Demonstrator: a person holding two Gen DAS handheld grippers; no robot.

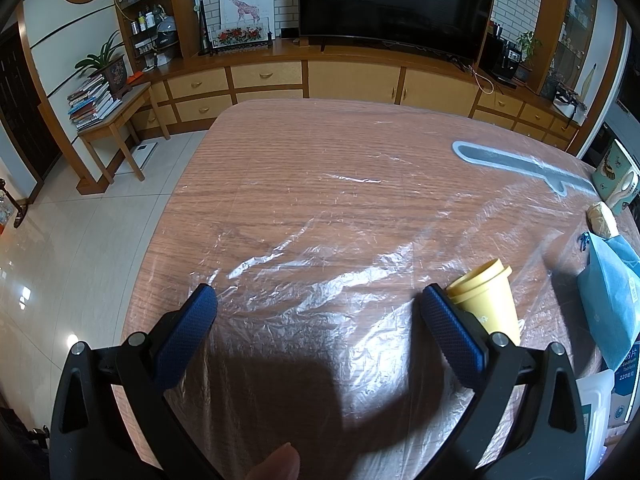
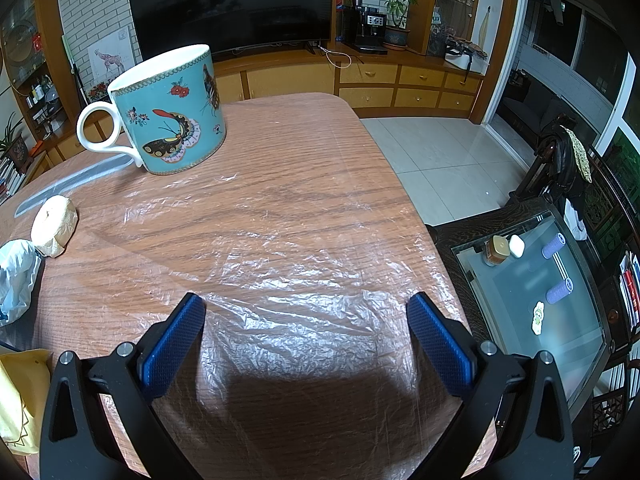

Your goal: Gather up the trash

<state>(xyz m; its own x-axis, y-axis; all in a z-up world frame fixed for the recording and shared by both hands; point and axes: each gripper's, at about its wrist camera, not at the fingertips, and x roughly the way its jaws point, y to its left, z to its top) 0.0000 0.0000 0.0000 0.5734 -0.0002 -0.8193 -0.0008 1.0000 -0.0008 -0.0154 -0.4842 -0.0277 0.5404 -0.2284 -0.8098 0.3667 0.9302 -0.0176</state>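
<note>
both grippers, left [image 1: 318, 300] and right [image 2: 306, 308], hang spread wide above crinkled plastic wrap [image 2: 296, 280] on the wooden table [image 1: 300, 152], pinching nothing. yellow cup [image 1: 486, 300] lies tipped just beside the left one; wrapped bread roll [image 2: 54, 224] sits near the butterfly mug [image 2: 172, 112].

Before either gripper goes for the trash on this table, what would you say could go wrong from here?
1. The clear plastic film lies under the teal mug; dragging the film might tip it.
2. The yellow cup sits just outside the open left gripper, so a sideways sweep could knock it over.
3. A knife lies on the table by the crumpled wrapper; the open right gripper could nudge it when reaching there.
</note>
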